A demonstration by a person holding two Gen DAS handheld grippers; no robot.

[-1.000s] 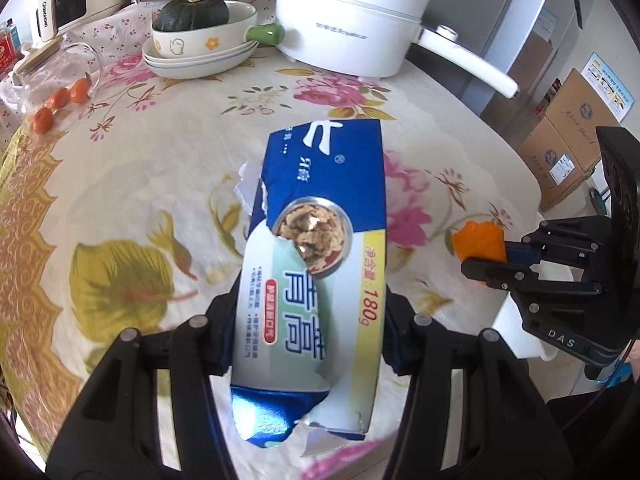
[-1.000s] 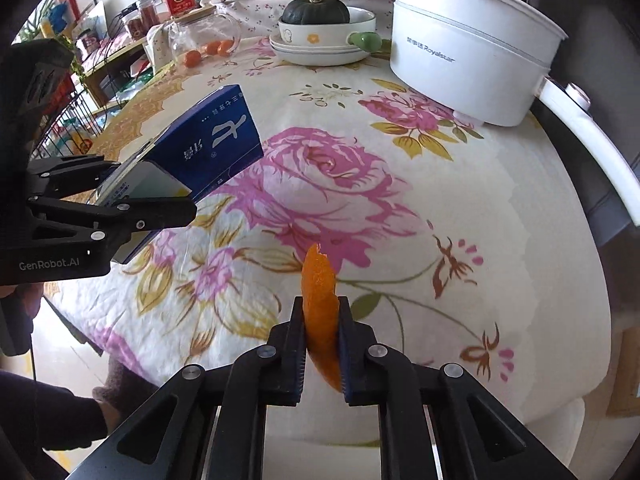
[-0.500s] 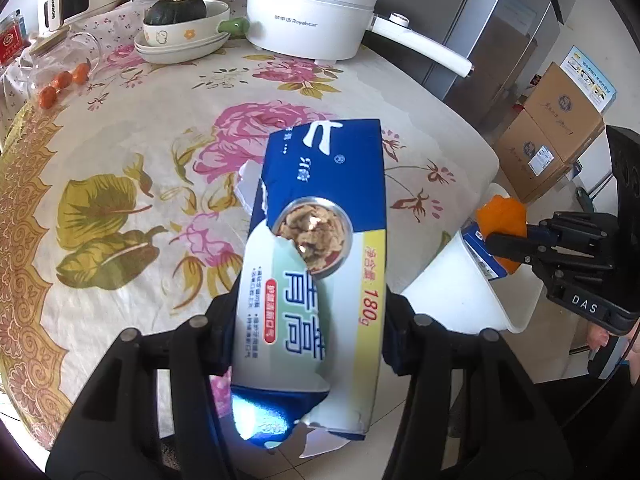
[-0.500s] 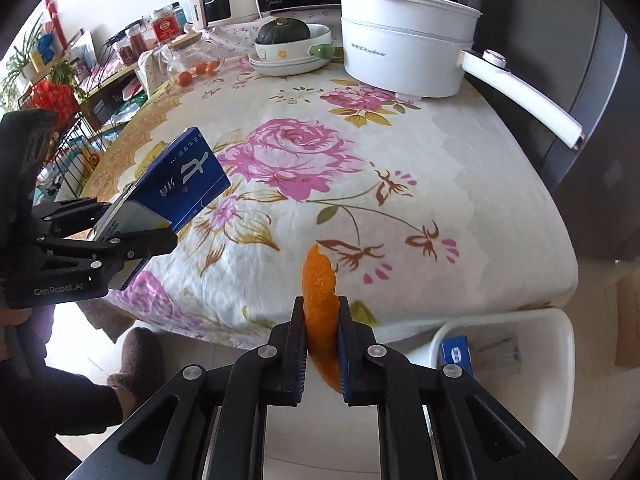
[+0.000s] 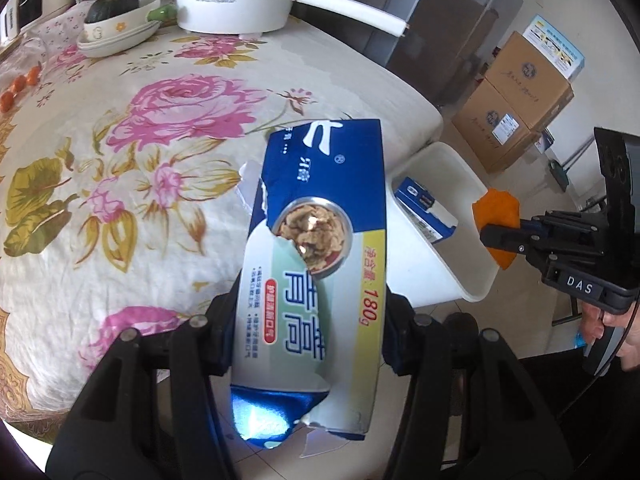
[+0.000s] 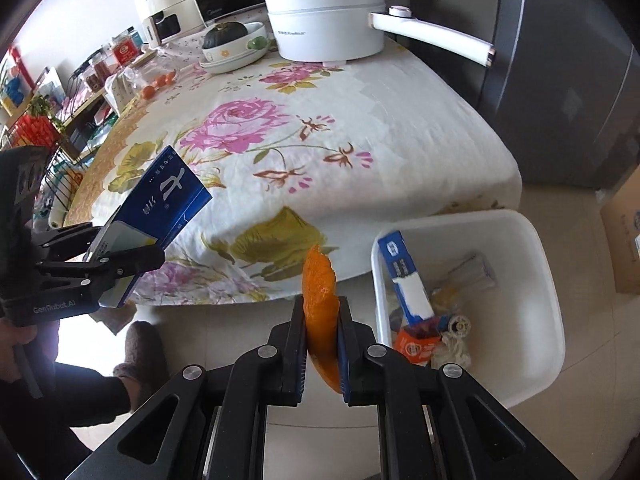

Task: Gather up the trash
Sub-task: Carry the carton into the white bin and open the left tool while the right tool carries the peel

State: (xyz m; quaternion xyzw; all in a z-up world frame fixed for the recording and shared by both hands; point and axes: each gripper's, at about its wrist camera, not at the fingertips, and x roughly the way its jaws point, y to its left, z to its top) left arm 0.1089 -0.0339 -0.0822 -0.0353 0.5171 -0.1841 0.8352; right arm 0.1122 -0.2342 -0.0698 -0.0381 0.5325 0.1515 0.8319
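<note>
My left gripper is shut on a torn blue and white toothpaste box, held past the table's edge. The same box shows at the left of the right wrist view, in the left gripper. My right gripper is shut on an orange peel, hanging over the floor just left of the white trash bin. In the left wrist view the peel and right gripper sit over the bin's far side. Several pieces of trash, a blue box among them, lie in the bin.
A table with a floral cloth carries a white pot with a long handle, a bowl with a green squash and small tomatoes. Cardboard boxes stand on the floor. A slippered foot is below the table.
Both grippers have drawn back from over the table to beyond its edge, each keeping its load. The trash bin has come into view, and the peel now hangs close to it.
</note>
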